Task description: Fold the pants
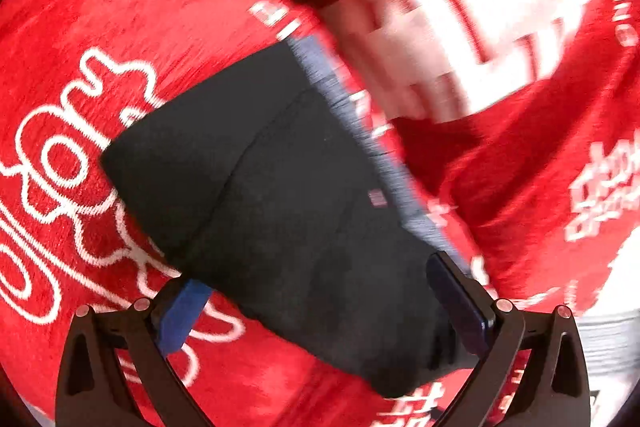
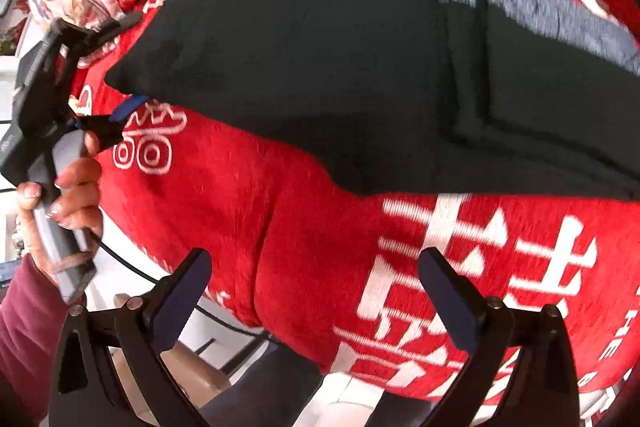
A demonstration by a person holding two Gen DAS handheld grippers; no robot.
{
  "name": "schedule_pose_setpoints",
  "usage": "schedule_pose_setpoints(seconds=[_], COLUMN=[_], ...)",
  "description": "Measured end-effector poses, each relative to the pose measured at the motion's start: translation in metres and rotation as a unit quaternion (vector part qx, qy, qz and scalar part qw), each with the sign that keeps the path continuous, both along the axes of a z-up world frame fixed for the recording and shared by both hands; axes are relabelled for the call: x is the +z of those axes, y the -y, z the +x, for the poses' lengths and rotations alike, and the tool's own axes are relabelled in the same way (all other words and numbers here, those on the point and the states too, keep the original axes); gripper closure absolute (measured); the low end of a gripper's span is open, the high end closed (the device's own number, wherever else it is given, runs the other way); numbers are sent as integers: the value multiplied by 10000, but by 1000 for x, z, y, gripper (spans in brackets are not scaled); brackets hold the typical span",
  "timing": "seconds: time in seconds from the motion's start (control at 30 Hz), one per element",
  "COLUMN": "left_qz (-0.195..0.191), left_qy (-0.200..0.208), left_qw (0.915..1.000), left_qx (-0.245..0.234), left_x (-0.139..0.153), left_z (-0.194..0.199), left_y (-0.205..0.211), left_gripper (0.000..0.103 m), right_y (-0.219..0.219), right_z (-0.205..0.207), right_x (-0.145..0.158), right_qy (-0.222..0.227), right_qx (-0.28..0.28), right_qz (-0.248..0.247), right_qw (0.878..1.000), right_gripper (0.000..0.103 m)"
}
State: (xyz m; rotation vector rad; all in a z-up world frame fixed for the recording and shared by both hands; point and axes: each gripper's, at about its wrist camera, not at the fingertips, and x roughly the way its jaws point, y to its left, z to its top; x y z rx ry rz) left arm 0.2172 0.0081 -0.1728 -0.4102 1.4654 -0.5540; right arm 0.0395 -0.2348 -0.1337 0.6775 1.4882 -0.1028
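My left claw (image 1: 320,303) is spread wide around the near end of the pants (image 1: 280,187); its two blue pads sit either side of the dark bundle, and I can't tell if they are pinching cloth or only bracketing it. The pants lie on a red blanket (image 1: 80,27) with white lettering, folded into a thick black slab with a grey waistband (image 1: 360,123) along the far edge. From the right camera I see my left hand (image 2: 68,195) gripping that tool's handle at the left end of the pants, one pad tucked just under the cloth corner. My right claw (image 2: 316,291) hangs open with nothing in it, over bare blanket and apart from the pants' near edge. The risk, as I judge it: if the left pads catch only the top layer, lifting would peel the fold open, and the plush blanket could drag the lower layers or get pinched along with them. With the right claw off the cloth, nothing holds the other end down, so a pull from the left could slide the whole bundle. Hard to read: both views are motion-blurred, the pants' right end runs out of the right camera's frame, the layers underneath are hidden, and I can't make out what lies beneath the blanket.
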Motion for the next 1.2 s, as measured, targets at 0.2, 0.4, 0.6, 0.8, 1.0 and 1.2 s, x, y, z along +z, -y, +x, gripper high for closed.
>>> schedule_pose_setpoints(seconds=[0.2,0.4,0.6,0.8,1.0,1.2], left_qz=[1059,2668,3517,3513,3495,3297], left_qy=[321,2198,3650,3772,3941,4070], left_qw=[9938,9256,8210,8136,8051,8028], left_qx=[-59,-1541,-2627,-2689,-2726,-2849], left_x=[-1,17,17,17,20,34], left_z=[-3,-41,-90,-96,-107,-121], left_y=[20,66,99,98,96,99], left_gripper=[27,59,59,59,59,59], right_y=[26,54,32,-45,-101,-84], right_z=[37,107,205,270,299,285], right_x=[16,47,55,32,-1,-21], right_qy=[274,701,662,210,-332,-738], right_qx=[76,326,914,2173,2778,2471], right_qz=[-276,-316,478,721,990,852], right_qw=[9992,9965,9925,9732,9550,9624], right_gripper=[0,0,0,0,4,82])
